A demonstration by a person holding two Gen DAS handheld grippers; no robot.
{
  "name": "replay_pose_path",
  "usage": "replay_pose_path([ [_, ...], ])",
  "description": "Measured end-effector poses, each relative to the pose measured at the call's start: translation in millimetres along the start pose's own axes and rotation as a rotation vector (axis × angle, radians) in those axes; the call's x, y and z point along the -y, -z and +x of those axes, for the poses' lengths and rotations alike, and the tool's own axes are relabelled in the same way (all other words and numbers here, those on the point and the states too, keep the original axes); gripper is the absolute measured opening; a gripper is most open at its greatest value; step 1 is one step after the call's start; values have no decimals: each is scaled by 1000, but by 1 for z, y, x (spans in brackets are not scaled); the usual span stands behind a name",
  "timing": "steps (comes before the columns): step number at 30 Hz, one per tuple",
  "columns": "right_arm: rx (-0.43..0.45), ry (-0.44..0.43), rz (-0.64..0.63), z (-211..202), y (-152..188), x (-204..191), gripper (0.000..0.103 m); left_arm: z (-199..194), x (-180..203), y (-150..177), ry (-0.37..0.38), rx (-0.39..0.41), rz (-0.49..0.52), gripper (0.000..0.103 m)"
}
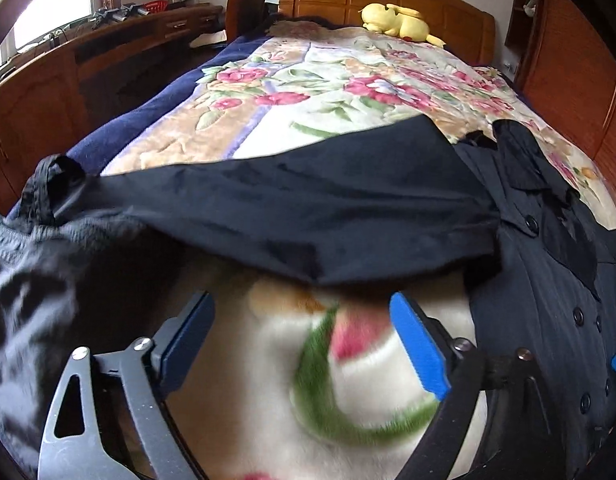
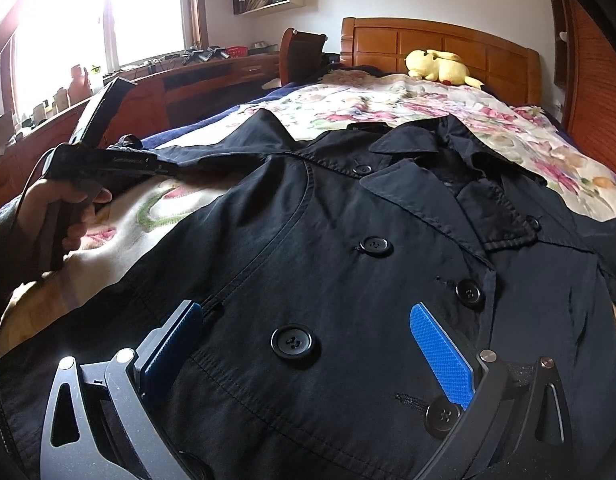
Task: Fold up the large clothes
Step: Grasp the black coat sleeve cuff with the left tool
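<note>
The black double-breasted buttoned coat (image 2: 348, 264) is spread flat on the floral-blanketed bed (image 1: 308, 80) for folding, its sleeve (image 1: 268, 208) stretched toward the bed's left edge, while the left tool (image 1: 302, 344) is held wide and empty just short of that sleeve and the right tool (image 2: 308, 344) is poised wide, gripping nothing, over the coat's front.

Left gripper (image 1: 300, 312): jaws spread wide, nothing between the blue pads, pointing steeply down; own view is motion-blurred below the tips. In the right wrist view its body sits at 9 o'clock, gripped by the person's left hand (image 2: 64, 216), fingers wrapped round the handle, dark sleeve at the wrist.

Right gripper (image 2: 308, 320): jaws apart, pads not pressing on anything, angled moderately downward, tips toward 12 o'clock.
</note>
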State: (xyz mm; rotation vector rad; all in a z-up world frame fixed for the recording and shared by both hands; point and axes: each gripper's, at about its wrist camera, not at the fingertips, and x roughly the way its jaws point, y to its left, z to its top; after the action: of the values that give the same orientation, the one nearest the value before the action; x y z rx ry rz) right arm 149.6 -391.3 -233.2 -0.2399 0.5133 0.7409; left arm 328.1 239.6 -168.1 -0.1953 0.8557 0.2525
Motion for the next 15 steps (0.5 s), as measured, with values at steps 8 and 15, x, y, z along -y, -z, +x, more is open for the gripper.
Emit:
replay_pose_path([
  [8,-1,0,0,1,0,0,103,13,-22,-23,5,-18,-128,68],
  [15,0,0,1,1,0,0,103,26,-32,-26,-14,-43,-169,20],
])
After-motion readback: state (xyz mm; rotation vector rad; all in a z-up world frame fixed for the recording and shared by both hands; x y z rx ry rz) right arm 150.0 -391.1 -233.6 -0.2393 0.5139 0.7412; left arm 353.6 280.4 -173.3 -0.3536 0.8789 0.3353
